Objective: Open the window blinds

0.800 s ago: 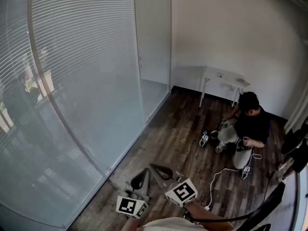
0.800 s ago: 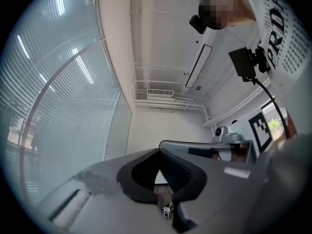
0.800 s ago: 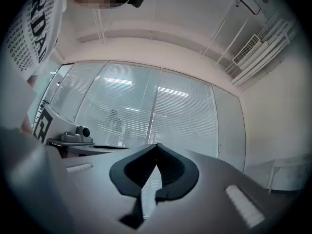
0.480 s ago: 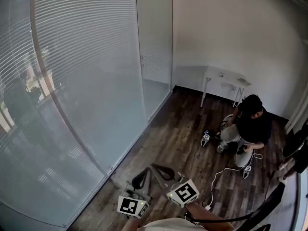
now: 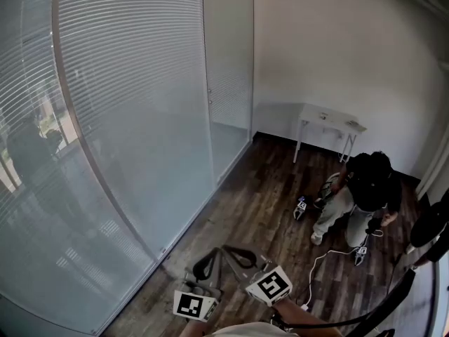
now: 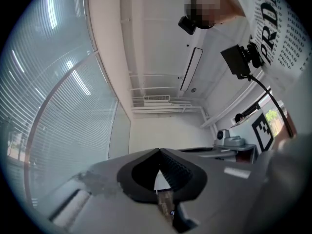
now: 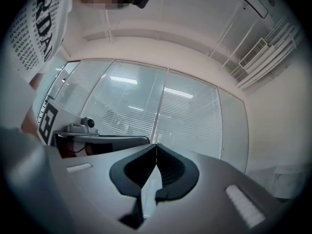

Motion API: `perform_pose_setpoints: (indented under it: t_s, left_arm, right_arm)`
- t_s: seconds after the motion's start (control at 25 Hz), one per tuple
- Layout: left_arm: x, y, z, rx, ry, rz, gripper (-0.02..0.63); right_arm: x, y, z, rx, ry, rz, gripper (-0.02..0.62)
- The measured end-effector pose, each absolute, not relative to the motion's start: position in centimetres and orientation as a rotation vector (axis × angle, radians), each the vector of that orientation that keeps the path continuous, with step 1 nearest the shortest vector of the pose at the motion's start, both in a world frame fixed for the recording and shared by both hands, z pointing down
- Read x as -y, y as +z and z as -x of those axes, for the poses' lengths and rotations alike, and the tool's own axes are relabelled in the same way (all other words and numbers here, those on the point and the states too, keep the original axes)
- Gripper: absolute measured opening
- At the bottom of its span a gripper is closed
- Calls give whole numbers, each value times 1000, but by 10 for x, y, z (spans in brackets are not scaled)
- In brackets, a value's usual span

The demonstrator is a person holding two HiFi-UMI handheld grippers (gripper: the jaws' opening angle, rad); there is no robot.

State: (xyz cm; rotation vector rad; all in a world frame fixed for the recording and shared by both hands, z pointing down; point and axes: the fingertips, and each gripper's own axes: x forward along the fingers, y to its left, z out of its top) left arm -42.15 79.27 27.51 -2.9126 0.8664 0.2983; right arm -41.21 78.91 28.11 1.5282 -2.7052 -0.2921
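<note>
At left wall: blinds (image 5: 126, 83) hazy | left gripper (image 6: 158, 155), right gripper (image 7: 156, 150): fingers together

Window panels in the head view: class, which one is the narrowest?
The far panel, right next to the white wall. It is much narrower than the wide panel beside it, which lies nearer the camera.

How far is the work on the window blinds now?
Done: nothing visible; the blinds hang lowered, slats closed across the glass. In hand: nothing; the left hand-held gripper and the right hand-held gripper are both shut and empty, apart from the window. Left: the whole job, reaching the blinds and opening them.
</note>
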Motion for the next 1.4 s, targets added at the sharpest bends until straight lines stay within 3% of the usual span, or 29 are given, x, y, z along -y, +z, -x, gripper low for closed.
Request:
perform_pose_setpoints:
  t_s: [0.72, 1.4]
  left_arm:
    - [-824, 315, 386, -868, 340, 2910, -8]
    - [-737, 333, 317, -958, 261, 2921, -8]
  right_arm:
    - [-820, 335, 378, 2668, -270, -1500, 8]
    - [-734, 353, 311, 2712, -263, -1366, 8]
